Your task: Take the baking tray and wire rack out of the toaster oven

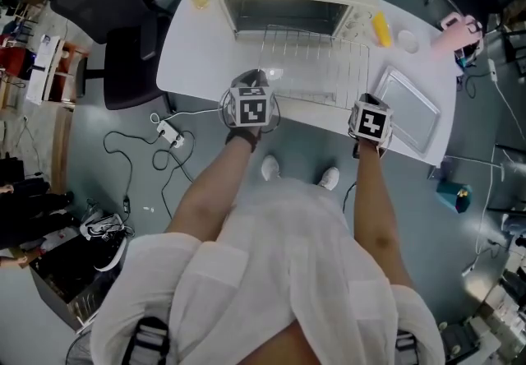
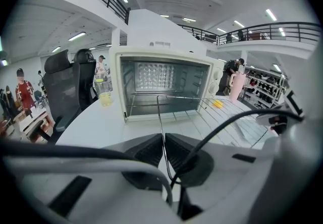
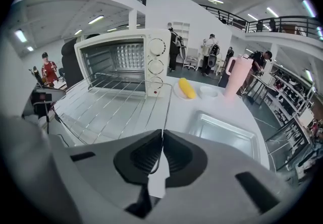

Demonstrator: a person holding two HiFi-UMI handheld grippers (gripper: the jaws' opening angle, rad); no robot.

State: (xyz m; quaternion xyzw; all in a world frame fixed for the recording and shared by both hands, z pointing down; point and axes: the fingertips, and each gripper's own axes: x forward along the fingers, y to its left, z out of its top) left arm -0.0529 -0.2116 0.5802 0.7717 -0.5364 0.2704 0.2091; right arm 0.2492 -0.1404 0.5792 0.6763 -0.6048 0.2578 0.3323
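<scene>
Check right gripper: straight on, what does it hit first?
Right gripper, shut on the wire rack's side wire, aims along it; likely the tabletop before the toaster oven's knob panel; depth unclear.

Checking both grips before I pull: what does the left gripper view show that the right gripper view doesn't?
Left only: the jar beside the oven, and the left gripper shut on the rack's side wire. Right only: the bowl, and the right gripper shut on the rack's opposite side. Both: the open oven, the rack and the pink cup.
</scene>
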